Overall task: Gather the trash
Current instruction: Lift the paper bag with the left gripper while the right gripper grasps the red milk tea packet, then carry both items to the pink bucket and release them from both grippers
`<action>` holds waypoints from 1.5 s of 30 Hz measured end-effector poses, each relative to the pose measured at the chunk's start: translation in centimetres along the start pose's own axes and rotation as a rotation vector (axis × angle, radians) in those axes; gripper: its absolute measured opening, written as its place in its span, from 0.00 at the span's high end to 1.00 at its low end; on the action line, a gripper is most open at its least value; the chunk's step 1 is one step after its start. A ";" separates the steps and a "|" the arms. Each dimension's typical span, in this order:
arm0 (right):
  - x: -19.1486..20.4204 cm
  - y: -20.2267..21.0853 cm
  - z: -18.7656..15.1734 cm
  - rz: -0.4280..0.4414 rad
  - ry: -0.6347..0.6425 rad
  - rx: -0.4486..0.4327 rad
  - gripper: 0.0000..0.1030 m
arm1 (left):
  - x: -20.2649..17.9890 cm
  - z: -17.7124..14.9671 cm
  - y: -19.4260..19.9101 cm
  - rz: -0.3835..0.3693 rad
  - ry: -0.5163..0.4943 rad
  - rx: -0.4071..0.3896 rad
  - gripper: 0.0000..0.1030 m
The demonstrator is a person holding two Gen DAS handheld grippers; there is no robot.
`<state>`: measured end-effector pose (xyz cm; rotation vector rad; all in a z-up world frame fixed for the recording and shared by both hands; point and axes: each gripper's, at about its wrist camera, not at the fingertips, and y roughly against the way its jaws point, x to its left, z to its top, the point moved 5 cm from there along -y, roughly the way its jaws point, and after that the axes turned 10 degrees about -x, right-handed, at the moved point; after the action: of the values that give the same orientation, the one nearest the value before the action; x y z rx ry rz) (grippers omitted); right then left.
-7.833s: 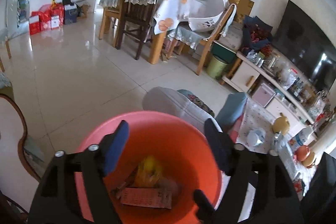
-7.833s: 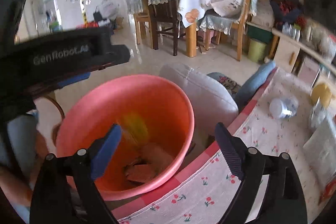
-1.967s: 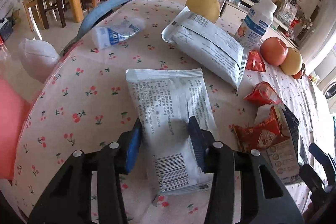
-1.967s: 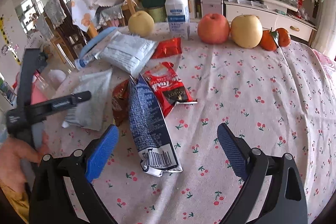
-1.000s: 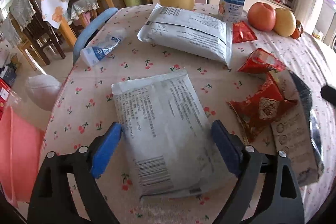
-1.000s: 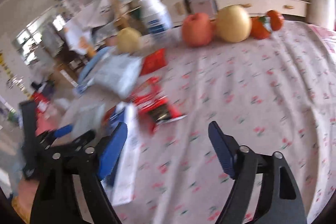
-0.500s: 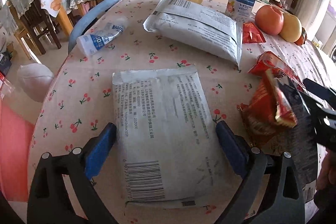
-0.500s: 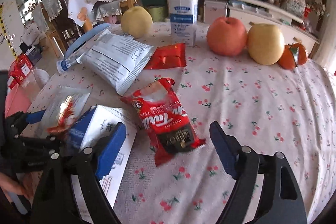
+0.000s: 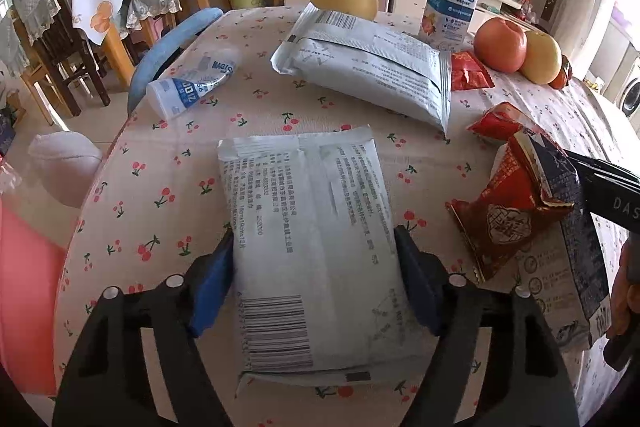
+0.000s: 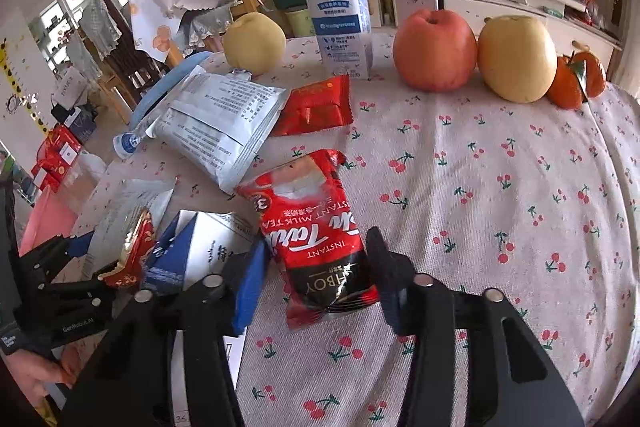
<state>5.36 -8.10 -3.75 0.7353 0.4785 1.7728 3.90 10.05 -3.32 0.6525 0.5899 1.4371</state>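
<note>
A flat grey-white packet (image 9: 308, 227) with a barcode lies on the cherry-print tablecloth (image 9: 160, 195). My left gripper (image 9: 314, 255) straddles its near half, and its closing jaws have both pads touching the packet's long edges. A red instant milk tea sachet (image 10: 312, 227) lies between the closing jaws of my right gripper (image 10: 318, 259), the pads against its sides. Left of that sachet are a crumpled red snack wrapper (image 10: 128, 259) and a dark blue carton (image 10: 180, 247). A pink basin (image 9: 24, 287) shows past the table's left edge.
Farther back lie a larger silver packet (image 9: 368, 67), a small red sachet (image 10: 316, 107) and a plastic bottle (image 9: 188, 87) on its side. A white bottle (image 10: 340, 7), pears (image 10: 254, 41), an apple (image 10: 434, 49) and oranges (image 10: 576, 79) stand along the far edge. Chairs stand beyond.
Both pairs of jaws have narrowed onto their packets. The right gripper has come down and in over the milk tea sachet. The left gripper has stayed in place.
</note>
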 end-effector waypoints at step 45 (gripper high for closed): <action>26.6 7.6 0.1 0.403 0.048 -0.151 0.66 | 23.9 1.6 14.7 0.146 0.491 -0.332 0.34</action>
<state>-5.26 14.72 7.70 0.7188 0.2327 2.1791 -3.92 34.20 8.78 0.0741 0.6688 1.7992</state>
